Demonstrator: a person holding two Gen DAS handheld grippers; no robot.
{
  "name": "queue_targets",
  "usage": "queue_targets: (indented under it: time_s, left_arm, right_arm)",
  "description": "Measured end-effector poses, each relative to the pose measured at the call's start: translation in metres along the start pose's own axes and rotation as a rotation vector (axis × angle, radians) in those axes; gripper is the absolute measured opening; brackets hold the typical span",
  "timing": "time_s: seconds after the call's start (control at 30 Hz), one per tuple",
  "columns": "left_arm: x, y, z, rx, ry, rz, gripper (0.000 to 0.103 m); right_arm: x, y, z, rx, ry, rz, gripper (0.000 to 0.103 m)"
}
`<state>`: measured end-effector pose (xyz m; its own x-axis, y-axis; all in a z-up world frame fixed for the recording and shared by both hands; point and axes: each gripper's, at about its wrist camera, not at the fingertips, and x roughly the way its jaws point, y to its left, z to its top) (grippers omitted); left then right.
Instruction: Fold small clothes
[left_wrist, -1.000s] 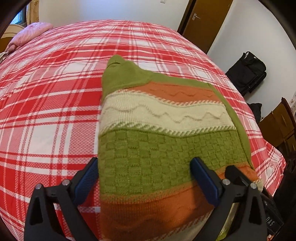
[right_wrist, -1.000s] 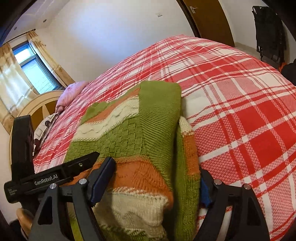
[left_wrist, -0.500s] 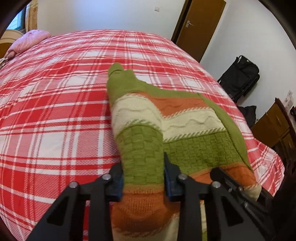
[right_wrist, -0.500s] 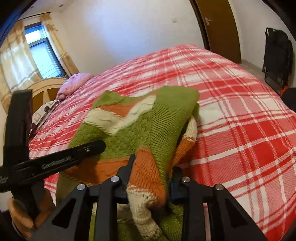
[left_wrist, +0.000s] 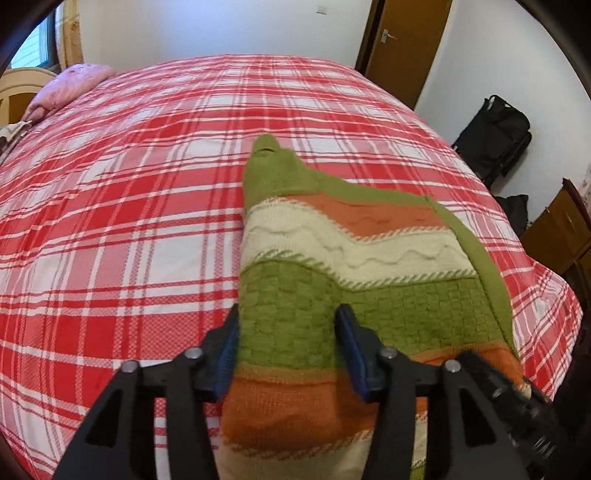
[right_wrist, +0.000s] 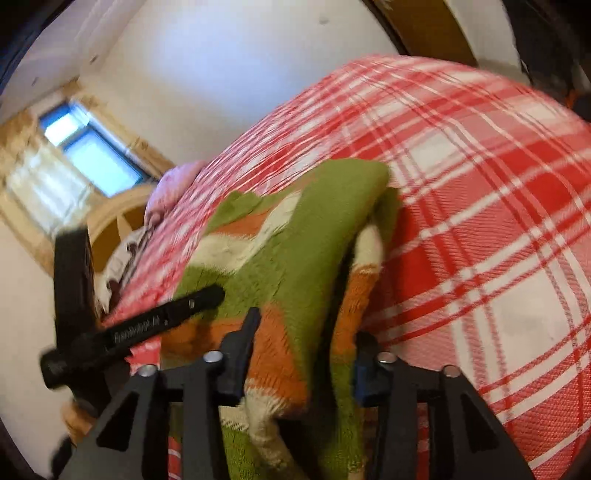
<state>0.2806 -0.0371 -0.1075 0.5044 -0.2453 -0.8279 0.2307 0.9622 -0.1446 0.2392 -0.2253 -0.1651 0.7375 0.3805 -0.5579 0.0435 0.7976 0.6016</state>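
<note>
Gripping the near hem of a striped green, orange and cream knitted sweater (left_wrist: 354, 280), the left gripper (left_wrist: 286, 354) has its blue-padded fingers (left_wrist: 225, 350) drawn in on a raised ridge of the green checked band; the right gripper (right_wrist: 303, 354) pinches the bunched near-right edge of the same sweater, its fingers narrow on a thick fold of orange and green knit; the right view is blurred, so the exact bite there is hard to judge.

That sweater lies on a red and white plaid bedspread (left_wrist: 122, 206), its green cuff pointing far toward a pink pillow (left_wrist: 70, 81) at the far left; a green sleeve is folded along its right side.

Judging from this, the risk lies in uneven grips: each gripper holds a loose pleat rather than a flat edge, so a lift could let the heavy knit slide out of one side, and the folded sleeve could fall open; the right gripper seems to hold several layers, which may drag the underside and skew the fold; the bedspread could be caught too.

No containers are visible; a black bag (left_wrist: 495, 136) stands closed by the far wall, contents unseen.
</note>
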Motion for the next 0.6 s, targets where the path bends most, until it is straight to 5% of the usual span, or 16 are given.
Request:
queue_targets:
  time_s: [0.1,0.27,0.37,0.4,0.43,0.6]
  left_arm:
    - [0.009,-0.004,0.003,0.007,0.019,0.016,0.076]
    - [0.021,-0.002,0.003,-0.046,0.035,-0.021,0.077]
    - [0.018,-0.005,0.002,-0.029,0.017,-0.043,0.061]
    - [0.015,-0.008,0.001,-0.020,0.006,-0.029,0.055]
    - [0.013,-0.010,0.000,-0.014,-0.002,-0.019,0.052]
    - [-0.001,-0.015,-0.002,0.005,-0.036,0.012,0.035]
  right_arm:
    - [0.008,-0.011,0.009,0.028,0.022,0.007,0.054]
    - [0.030,-0.012,0.016,0.000,0.048,0.021,0.065]
    - [0.037,0.000,0.018,-0.065,0.061,-0.033,0.063]
    - [0.037,0.004,0.018,-0.085,0.063,-0.049,0.047]
    - [0.037,0.009,0.017,-0.106,0.065,-0.044,0.041]
    - [0.021,0.034,0.008,-0.200,0.008,-0.097,0.034]
